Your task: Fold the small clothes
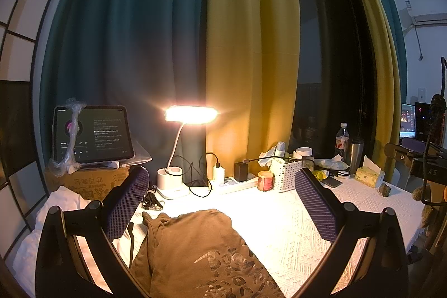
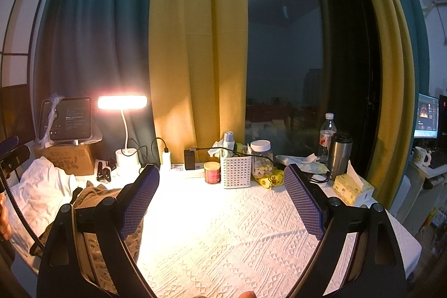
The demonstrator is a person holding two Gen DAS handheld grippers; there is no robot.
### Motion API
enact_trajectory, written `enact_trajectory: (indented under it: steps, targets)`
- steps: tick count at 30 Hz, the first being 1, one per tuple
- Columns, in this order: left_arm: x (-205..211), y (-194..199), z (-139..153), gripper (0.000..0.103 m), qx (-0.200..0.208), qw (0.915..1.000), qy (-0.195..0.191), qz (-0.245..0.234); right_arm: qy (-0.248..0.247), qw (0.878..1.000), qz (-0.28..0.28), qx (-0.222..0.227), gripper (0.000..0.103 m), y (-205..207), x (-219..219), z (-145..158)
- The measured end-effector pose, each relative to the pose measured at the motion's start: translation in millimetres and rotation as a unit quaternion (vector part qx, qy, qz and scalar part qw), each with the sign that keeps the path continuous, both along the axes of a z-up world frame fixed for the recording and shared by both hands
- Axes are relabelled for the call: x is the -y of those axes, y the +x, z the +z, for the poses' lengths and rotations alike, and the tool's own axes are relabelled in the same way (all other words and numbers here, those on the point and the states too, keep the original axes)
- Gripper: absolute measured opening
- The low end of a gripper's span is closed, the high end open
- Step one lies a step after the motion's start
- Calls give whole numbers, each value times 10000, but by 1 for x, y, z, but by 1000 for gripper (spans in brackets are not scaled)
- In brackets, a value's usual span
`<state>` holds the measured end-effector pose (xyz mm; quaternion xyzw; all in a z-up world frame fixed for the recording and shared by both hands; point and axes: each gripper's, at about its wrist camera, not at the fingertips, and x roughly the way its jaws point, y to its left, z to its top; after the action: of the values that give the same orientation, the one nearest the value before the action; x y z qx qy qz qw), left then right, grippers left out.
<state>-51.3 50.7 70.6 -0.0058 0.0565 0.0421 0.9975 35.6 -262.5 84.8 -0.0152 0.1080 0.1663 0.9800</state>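
The desk (image 2: 251, 242) is covered by a white patterned cloth (image 2: 223, 228), on which a brown garment (image 1: 195, 250) is laid at the near left, with a white garment (image 2: 42, 192) bunched beside it. Along the far edge are set a cardboard box (image 2: 69, 158), a lit lamp (image 2: 127, 161), a power strip (image 2: 190, 172), a red tin (image 2: 212, 172), a white perforated basket (image 2: 237, 172) and a jar (image 2: 261, 161). Further right, a yellow packet (image 2: 269, 180), a water bottle (image 2: 326, 136), a steel flask (image 2: 339, 155) and a tissue box (image 2: 352, 189) are seen.

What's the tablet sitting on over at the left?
The tablet leans on a small white stand atop a cardboard box. A clear plastic wrap hangs across its screen. The box's contents are hidden.
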Motion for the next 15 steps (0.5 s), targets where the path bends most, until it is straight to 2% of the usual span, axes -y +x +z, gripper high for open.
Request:
enact_trajectory:
  steps: [15]
  targets:
    - [3, 0, 0, 103, -27, 10000, 11, -80, 12, 10000, -15, -36, 92, -1, 3, -4]
